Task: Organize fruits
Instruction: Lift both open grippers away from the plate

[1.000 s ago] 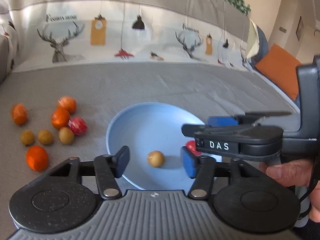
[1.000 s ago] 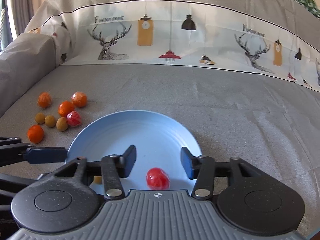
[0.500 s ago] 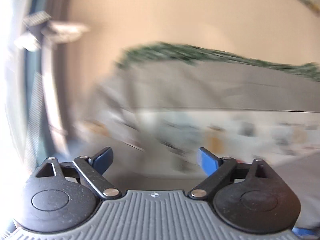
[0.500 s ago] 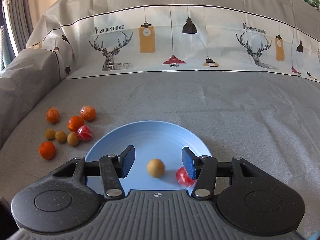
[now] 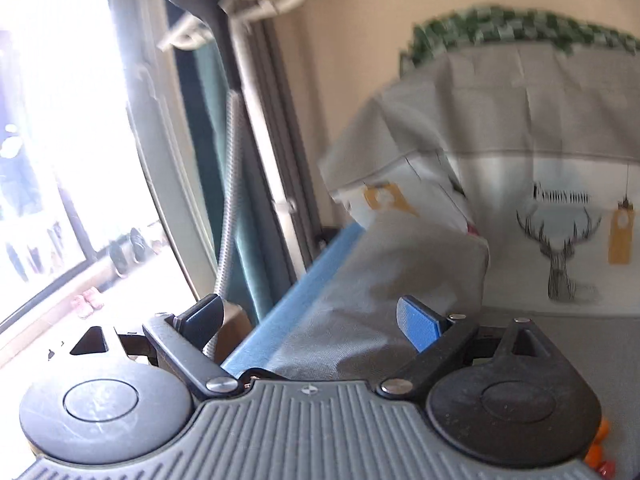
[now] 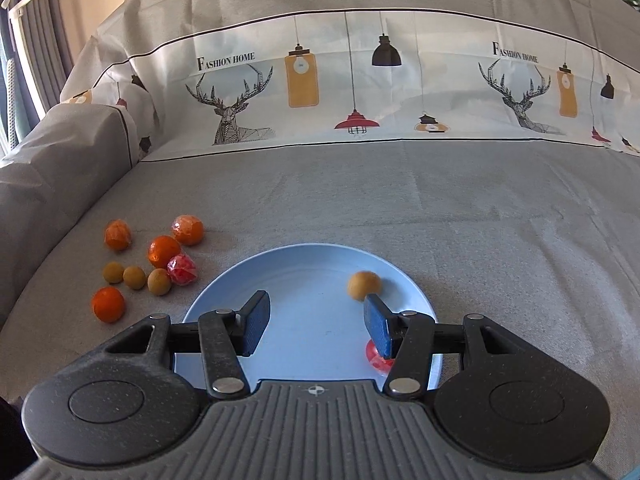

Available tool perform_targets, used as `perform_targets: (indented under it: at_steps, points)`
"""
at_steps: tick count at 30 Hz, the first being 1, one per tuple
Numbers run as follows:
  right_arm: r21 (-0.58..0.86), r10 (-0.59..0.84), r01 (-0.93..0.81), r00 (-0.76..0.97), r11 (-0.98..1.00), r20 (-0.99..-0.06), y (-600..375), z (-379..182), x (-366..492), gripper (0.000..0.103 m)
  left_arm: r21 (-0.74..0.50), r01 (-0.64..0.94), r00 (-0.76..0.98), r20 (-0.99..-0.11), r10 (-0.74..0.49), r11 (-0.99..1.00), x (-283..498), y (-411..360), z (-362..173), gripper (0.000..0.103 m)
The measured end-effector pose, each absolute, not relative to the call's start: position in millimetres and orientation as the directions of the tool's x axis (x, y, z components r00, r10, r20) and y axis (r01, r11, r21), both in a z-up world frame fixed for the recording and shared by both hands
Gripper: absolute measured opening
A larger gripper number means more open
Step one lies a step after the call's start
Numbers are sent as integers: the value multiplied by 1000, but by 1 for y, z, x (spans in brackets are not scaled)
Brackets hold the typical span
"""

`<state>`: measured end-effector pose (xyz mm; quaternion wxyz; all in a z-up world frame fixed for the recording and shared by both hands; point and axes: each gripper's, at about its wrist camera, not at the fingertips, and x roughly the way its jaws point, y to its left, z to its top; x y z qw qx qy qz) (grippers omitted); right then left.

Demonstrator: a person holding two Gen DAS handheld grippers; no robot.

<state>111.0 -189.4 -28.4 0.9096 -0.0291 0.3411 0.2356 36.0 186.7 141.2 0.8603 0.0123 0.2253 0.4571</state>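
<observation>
In the right wrist view a light blue plate (image 6: 304, 264) lies on the grey cover. A small tan fruit (image 6: 363, 285) and a red fruit (image 6: 376, 357), partly hidden behind my finger, lie in it. Left of the plate lie several loose fruits: oranges (image 6: 163, 251), tan ones (image 6: 134, 277) and a red one (image 6: 182, 269). My right gripper (image 6: 317, 322) is open and empty above the plate's near side. My left gripper (image 5: 310, 320) is open and empty, pointing away at the sofa's left end. Orange fruit (image 5: 598, 446) peeks in at that view's bottom right.
The sofa back carries a deer and lamp print (image 6: 236, 104). A cushioned armrest (image 6: 60, 152) rises at the left. In the left wrist view stand a bright window (image 5: 60, 140), a garment steamer with hose (image 5: 228, 168) and a blue sofa edge (image 5: 288, 300).
My left gripper swung up and left off the plate, toward the window, and opened wider. My right gripper drew back and rose. The tan fruit rolled right on the plate.
</observation>
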Motion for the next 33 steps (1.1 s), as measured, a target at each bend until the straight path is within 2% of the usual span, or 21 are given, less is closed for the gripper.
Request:
perform_targets:
  at_steps: [1, 3, 6, 8, 11, 13, 14, 15, 16, 18, 21, 25, 30, 32, 33]
  points:
    - [108, 410, -450, 655, 886, -635, -190, -29, 111, 54, 221, -763, 519, -351, 779, 608, 32, 175, 146, 101]
    - [108, 411, -452, 653, 886, -637, -188, -29, 111, 54, 241, -706, 597, -302, 743, 665, 30, 155, 147, 102]
    - [103, 414, -462, 648, 881, -639, -186, -29, 108, 54, 335, -623, 678, -219, 702, 707, 38, 142, 138, 102]
    - [94, 414, -468, 647, 878, -640, -185, -30, 106, 54, 378, -597, 678, -234, 697, 708, 48, 152, 132, 103]
    - [92, 411, -468, 645, 879, -644, -186, -30, 105, 54, 375, -593, 659, -282, 697, 712, 55, 180, 117, 103]
    - [95, 409, -463, 646, 881, -645, -188, -30, 106, 54, 321, -603, 621, -385, 683, 730, 58, 202, 107, 103]
    - [96, 408, -461, 645, 882, -646, -188, -30, 107, 55, 314, -630, 568, -438, 697, 711, 61, 212, 101, 102]
    - [97, 407, -460, 644, 883, -648, -187, -31, 108, 55, 341, -670, 496, -455, 740, 659, 60, 213, 98, 102]
    - [96, 407, -461, 643, 882, -649, -187, -31, 108, 55, 365, -710, 454, -416, 788, 602, 53, 205, 102, 101]
    - [93, 407, -465, 642, 881, -649, -184, -31, 108, 55, 325, -721, 522, -326, 788, 612, 34, 176, 113, 102]
    - [84, 411, -478, 637, 875, -652, -178, -32, 107, 55, 261, -624, 675, -293, 677, 736, 24, 131, 117, 102]
    - [69, 414, -495, 634, 866, -654, -170, -33, 103, 55, 197, -508, 791, -278, 544, 839, 28, 85, 101, 102]
    - [73, 409, -481, 644, 874, -646, -176, -30, 102, 57, 16, -301, 878, -387, 283, 954, 44, 55, 56, 102]
    - [77, 403, -470, 649, 879, -645, -179, -30, 102, 58, -8, -222, 892, -405, 200, 975, 38, 50, 33, 97]
    - [77, 401, -466, 652, 881, -644, -180, -30, 102, 60, -8, -206, 894, -407, 185, 979, 31, 47, 20, 90]
